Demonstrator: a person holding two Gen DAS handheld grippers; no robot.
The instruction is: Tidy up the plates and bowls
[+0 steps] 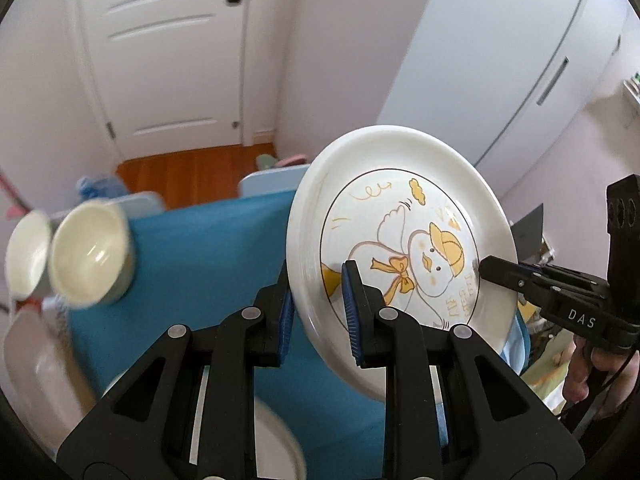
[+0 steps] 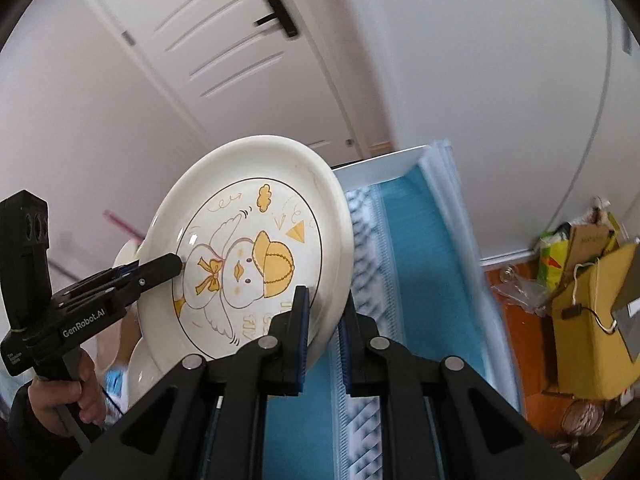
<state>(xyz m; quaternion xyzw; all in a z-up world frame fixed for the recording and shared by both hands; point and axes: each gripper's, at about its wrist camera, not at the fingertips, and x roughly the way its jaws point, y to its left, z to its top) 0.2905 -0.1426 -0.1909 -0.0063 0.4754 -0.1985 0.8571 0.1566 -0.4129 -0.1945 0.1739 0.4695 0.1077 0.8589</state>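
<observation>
White panelled door (image 1: 168, 52) and blue tablecloth (image 1: 208, 248) behind; at left, two glossy cream bowls (image 1: 90, 254), blurred. Left gripper (image 1: 320, 308) pinches the round glazed duck plate (image 1: 400, 248) by its rim, tilted in mid-air above the cloth. Right gripper (image 2: 322, 336) clamps the opposite rim.

"DAS" on right claw (image 1: 486, 270); "GenRobot.AI" on left claw (image 2: 174, 264).
</observation>
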